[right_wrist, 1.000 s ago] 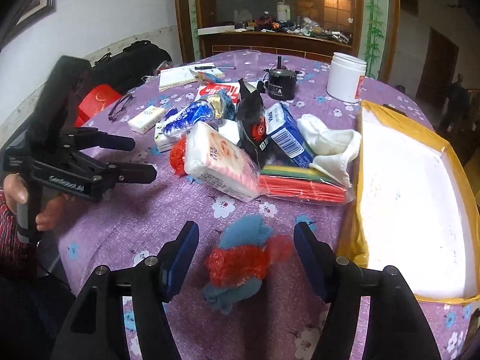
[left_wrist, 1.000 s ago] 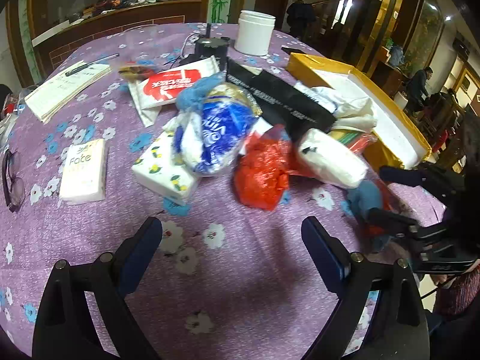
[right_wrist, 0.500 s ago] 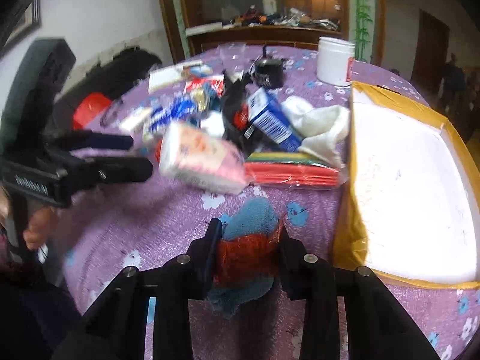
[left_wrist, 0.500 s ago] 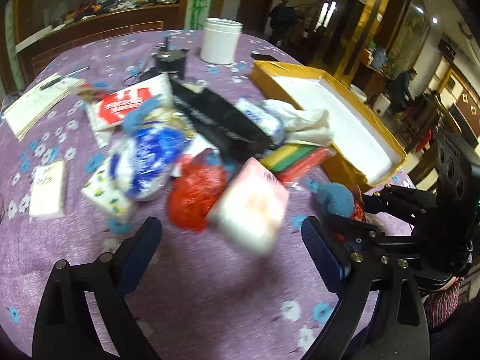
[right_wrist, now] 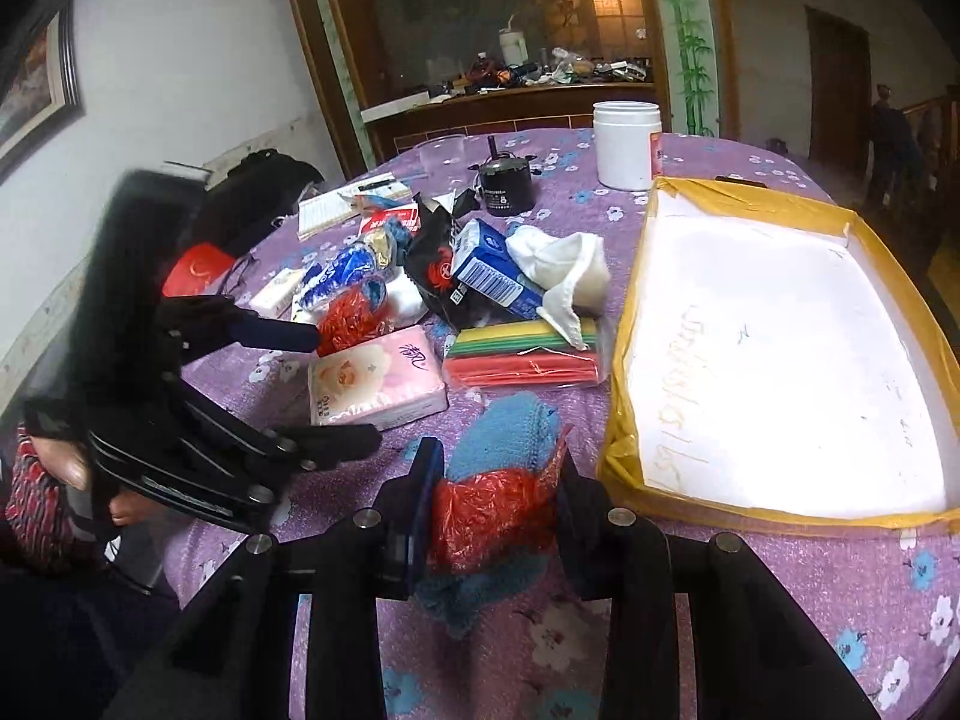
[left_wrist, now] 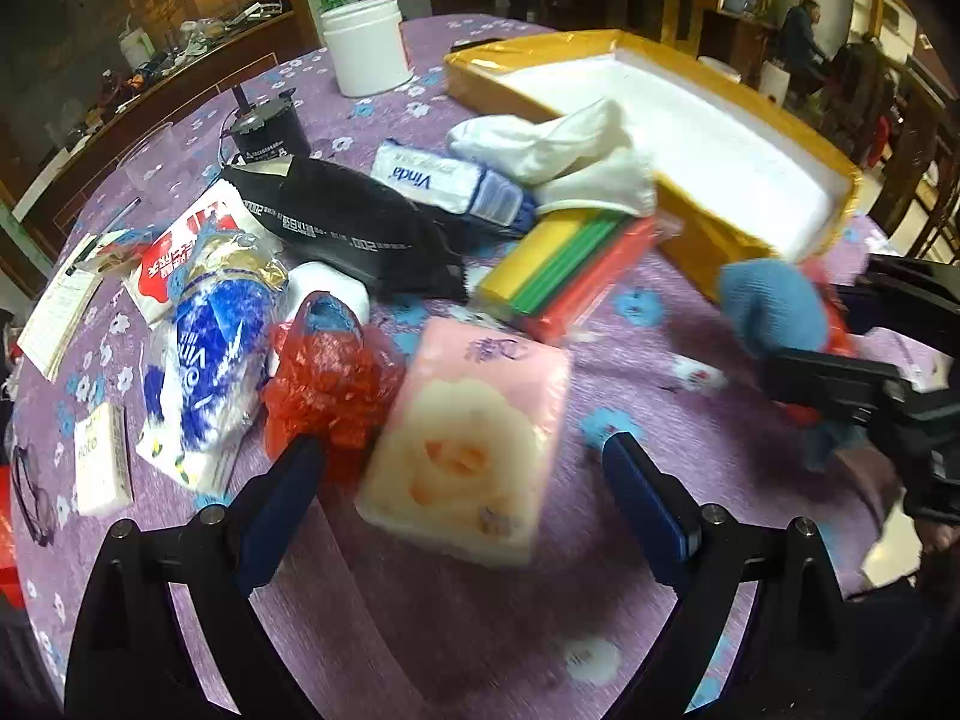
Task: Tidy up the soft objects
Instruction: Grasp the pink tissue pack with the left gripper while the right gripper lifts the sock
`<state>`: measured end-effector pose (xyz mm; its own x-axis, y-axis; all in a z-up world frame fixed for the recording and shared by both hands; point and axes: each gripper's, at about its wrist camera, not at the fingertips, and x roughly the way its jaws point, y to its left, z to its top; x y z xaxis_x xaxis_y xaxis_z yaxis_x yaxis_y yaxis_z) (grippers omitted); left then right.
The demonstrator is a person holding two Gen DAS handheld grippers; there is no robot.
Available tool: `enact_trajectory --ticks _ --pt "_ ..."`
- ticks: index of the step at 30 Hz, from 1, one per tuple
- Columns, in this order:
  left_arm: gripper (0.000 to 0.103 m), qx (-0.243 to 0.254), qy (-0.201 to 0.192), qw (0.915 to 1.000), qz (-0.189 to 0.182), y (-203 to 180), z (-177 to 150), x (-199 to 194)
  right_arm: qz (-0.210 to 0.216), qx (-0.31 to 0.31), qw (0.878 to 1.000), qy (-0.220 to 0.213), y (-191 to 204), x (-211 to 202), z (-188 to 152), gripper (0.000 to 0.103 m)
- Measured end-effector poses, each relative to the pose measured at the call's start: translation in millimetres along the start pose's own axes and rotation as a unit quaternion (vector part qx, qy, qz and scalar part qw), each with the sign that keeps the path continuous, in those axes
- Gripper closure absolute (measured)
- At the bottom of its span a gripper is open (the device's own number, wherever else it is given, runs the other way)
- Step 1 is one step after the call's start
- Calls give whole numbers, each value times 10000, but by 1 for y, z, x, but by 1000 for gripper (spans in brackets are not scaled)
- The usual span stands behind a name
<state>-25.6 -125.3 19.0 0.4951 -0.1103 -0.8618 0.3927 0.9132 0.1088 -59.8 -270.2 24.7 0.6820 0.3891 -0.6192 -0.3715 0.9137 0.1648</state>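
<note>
Soft, light blue-and-red bundle (right_wrist: 492, 498) squashed between right fingers (right_wrist: 420, 504), pinched mid-body. Left fingers (left_wrist: 288, 480) wide open, empty, flanking squashy pink tissue pack (left_wrist: 468, 438).

1. White plastic jar (right_wrist: 627, 144) far ahead of the claw, on the floral purple tabletop (right_wrist: 780, 588).
2. Black motor (right_wrist: 509, 185) just left of the jar.
3. Notepad with pen (right_wrist: 336, 207) further left.
4. Eyeglasses (left_wrist: 30, 489) near the left edge.
</note>
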Motion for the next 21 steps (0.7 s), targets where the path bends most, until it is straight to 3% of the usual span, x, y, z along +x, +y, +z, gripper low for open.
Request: enact_trajectory --ticks 5,6,7,9,14,21 --pt "14 -120 0 9999 98 7 3 12 89 87 9999 -14 -4 1 0 68" --pt "32 -125 -16 9999 66 6 3 12 81 93 9999 -22 -4 1 -1 68" --pt "42 -156 -27 9999 -36 5 1 11 69 97 9999 -23 -4 1 0 68" --pt "48 -167 -67 9998 -68 2 -3 6 79 115 9999 -46 -5 -1 0 68" --pt "49 -157 -56 9994 -304 -3 -10 1 82 142 9998 -73 -5 -1 2 68" --pt "49 -160 -115 9995 -230 -6 -9 4 151 132 9997 -102 -3 -2 2 68"
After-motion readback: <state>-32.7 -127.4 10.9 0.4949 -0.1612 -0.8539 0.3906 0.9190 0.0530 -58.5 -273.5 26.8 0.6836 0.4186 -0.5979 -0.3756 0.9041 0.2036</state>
